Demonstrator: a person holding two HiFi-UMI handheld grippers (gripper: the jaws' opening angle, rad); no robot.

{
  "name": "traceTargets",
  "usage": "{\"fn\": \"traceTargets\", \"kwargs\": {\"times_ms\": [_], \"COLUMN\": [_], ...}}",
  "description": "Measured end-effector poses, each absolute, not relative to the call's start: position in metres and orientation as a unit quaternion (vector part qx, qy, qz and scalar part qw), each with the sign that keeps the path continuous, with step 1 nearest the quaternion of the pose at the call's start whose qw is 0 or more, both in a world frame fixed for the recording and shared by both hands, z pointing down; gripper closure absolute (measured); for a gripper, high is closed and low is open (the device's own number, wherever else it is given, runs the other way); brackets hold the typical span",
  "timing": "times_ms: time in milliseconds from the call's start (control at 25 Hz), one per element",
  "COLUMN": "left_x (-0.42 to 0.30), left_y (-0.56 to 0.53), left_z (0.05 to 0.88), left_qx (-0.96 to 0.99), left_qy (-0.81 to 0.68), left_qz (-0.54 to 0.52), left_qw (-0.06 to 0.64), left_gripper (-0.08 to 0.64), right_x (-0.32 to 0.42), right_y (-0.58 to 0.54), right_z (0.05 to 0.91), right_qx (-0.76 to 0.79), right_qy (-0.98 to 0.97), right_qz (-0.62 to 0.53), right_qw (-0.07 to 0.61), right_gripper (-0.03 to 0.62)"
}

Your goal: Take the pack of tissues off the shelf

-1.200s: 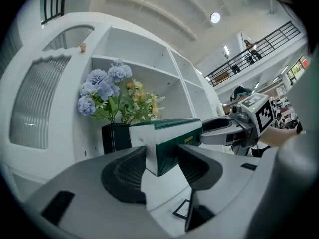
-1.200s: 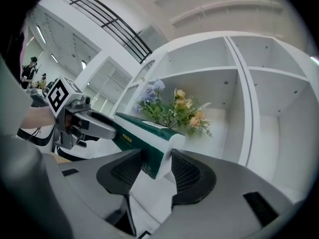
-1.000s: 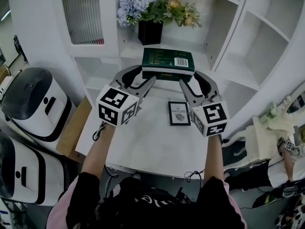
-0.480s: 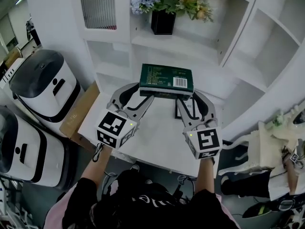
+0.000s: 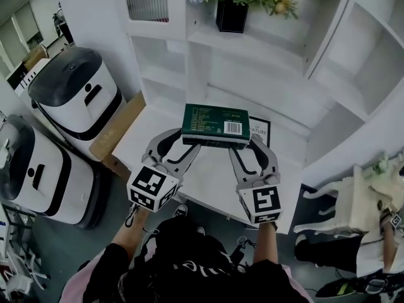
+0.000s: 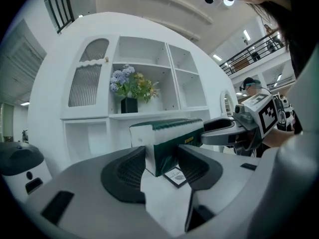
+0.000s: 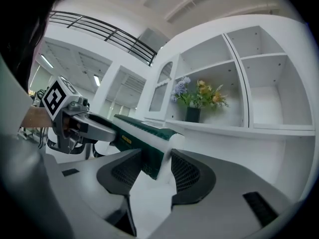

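Both grippers are clamped on the pack of tissues (image 5: 214,124): my left gripper (image 5: 188,142) pinches its left end and my right gripper (image 5: 249,145) its right end. Each gripper view shows the jaws pressed on the green wrapper. Change since a second ago: the pack was up by the shelf (image 5: 252,49) ledge, just under the flower pot (image 5: 231,16). Now it's pulled well out from the shelf and held level in the air over the white table (image 5: 208,182) in front of it. The small framed card (image 5: 259,130), lying between pack and shelf, is half hidden behind it. So I judge the pack is off the shelf and the take is basically done. What's left is carrying or setting it down.
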State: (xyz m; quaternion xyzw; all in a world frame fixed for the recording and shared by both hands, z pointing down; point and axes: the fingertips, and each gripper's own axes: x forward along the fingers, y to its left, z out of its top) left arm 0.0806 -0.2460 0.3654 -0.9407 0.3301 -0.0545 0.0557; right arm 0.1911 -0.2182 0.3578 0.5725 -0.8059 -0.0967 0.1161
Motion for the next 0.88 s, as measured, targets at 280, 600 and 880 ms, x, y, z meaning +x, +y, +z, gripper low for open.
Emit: {"fn": "traceTargets", "kwargs": {"times_ms": [280,600,880], "left_x": [0.061,0.032,-0.012], "left_y": [-0.233,-0.228,-0.221], "left_z": [0.381,0.391,0.399], "left_qx": [-0.932,-0.929,-0.930], "left_qy": [0.353,0.362,0.358], "left_qz": [-0.063,-0.061,-0.055], "left_qw": [0.045,0.046,0.052], "left_gripper": [0.351,0.351,0.352], "right_x": [0.173,0.145,0.102], "right_y": [-0.210,-0.208,-0.201], "right_z": [0.374,0.386,0.397], "right_qx": [0.558,0.552,0.553], "right_qy": [-0.818,-0.823,-0.825], "right_qz": [-0.084,-0.070,-0.055], "right_qw": [0.115,0.113,0.105], "right_gripper": [0.382,0.382,0.382]}}
